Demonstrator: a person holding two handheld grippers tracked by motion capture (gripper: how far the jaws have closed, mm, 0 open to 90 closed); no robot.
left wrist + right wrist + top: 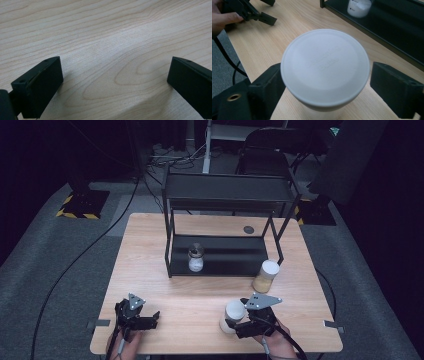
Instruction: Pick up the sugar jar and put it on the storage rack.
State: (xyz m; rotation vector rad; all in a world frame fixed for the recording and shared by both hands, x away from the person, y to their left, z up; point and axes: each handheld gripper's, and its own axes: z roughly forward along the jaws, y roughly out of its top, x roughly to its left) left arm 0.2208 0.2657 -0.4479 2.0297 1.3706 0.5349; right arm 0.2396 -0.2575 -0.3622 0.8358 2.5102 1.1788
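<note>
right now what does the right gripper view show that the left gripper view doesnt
Right gripper view alone: a white-lidded jar between the right gripper jaws, which stand open around it, a small jar on the black shelf, and the left gripper in a hand. Left gripper view alone: the left gripper's open jaws with nothing between them. Both: the wooden table.

Black two-jawed tongs point(141, 319), each topped by a grey three-cornered plate point(135, 301), trail cables.
</note>
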